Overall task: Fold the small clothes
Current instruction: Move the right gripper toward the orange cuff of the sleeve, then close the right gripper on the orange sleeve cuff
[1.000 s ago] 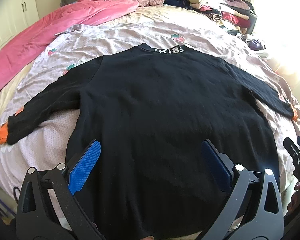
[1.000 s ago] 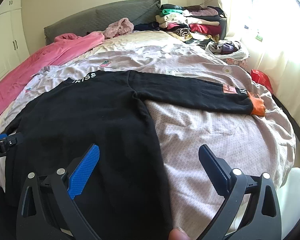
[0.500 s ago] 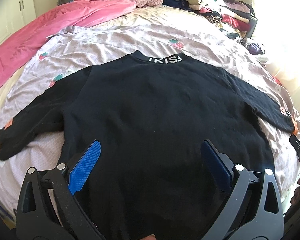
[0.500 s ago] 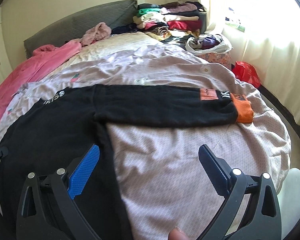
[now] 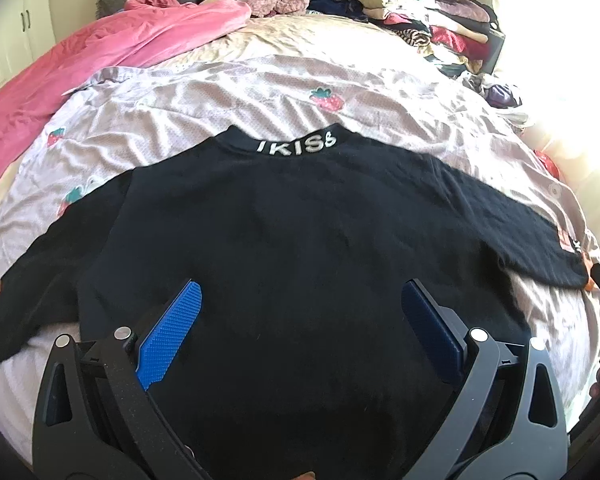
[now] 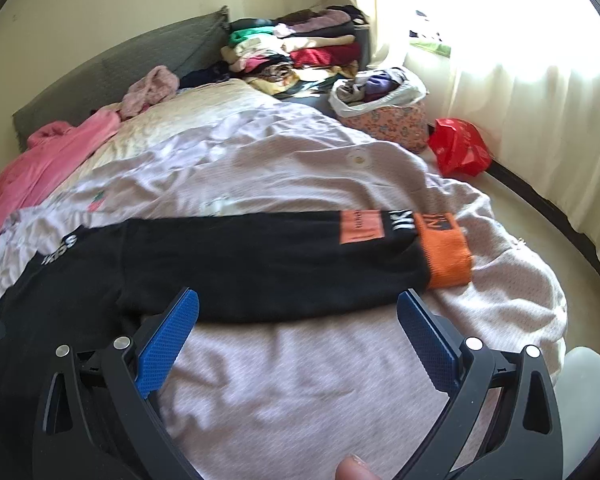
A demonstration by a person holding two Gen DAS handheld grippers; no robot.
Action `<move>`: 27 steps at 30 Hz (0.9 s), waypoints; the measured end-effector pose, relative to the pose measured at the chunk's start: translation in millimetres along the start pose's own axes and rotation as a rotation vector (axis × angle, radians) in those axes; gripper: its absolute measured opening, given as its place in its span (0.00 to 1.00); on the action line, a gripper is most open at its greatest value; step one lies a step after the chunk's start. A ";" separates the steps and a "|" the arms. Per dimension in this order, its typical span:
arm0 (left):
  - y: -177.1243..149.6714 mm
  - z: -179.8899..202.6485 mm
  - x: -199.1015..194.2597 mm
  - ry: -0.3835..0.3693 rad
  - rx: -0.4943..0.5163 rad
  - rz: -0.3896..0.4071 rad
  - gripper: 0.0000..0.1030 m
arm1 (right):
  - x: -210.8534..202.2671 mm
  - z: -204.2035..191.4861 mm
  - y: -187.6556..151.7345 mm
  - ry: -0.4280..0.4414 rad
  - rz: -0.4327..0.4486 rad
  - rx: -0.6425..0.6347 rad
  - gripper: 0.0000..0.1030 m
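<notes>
A black sweatshirt (image 5: 300,248) lies flat and face down on the bed, white letters on its collar (image 5: 296,146) at the far side, both sleeves spread out. My left gripper (image 5: 300,300) hovers open over the lower middle of its body, holding nothing. In the right wrist view the right sleeve (image 6: 260,256) stretches across, ending in an orange cuff (image 6: 446,252) with an orange patch beside it. My right gripper (image 6: 298,312) stands open just short of that sleeve, above the sheet.
The pale lilac sheet (image 6: 308,380) with strawberry prints covers the bed. A pink blanket (image 5: 100,64) lies far left. Stacked folded clothes (image 6: 296,48) sit far right, a floral basket (image 6: 384,116) and red bag (image 6: 458,152) on the floor by the curtain.
The left gripper moved a little forward over the sweatshirt's body. The right gripper swung right, away from the body, and now faces the right sleeve and its orange cuff. Both stayed open.
</notes>
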State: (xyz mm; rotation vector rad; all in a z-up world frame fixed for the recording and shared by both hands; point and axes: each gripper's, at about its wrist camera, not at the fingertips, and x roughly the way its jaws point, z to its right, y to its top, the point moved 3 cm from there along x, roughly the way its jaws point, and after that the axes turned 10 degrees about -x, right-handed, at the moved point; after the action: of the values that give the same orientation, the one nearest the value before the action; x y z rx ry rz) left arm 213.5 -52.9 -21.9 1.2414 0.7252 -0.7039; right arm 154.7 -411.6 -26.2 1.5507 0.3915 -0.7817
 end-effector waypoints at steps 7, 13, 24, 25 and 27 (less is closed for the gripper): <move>9.5 14.0 16.0 0.010 0.022 -0.005 0.91 | 18.8 46.5 4.8 -0.076 -0.032 0.055 0.96; 12.0 19.5 37.8 0.007 0.017 -0.036 0.91 | 39.6 88.2 3.2 -0.118 -0.082 0.109 0.96; 14.3 7.2 61.1 0.036 -0.014 0.033 0.91 | 79.1 124.2 4.1 -0.094 -0.172 0.170 0.78; 14.2 4.6 61.6 0.028 -0.019 0.039 0.91 | 82.8 124.2 5.4 -0.081 -0.179 0.174 0.69; 14.4 0.8 62.0 0.015 -0.028 0.047 0.91 | 93.9 128.2 6.1 -0.078 -0.213 0.188 0.63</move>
State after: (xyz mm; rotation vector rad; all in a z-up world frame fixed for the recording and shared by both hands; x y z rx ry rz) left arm 261.6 -55.8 -63.4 1.2352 0.7143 -0.6444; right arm 193.7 -555.3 -82.1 1.6648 0.4405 -1.0659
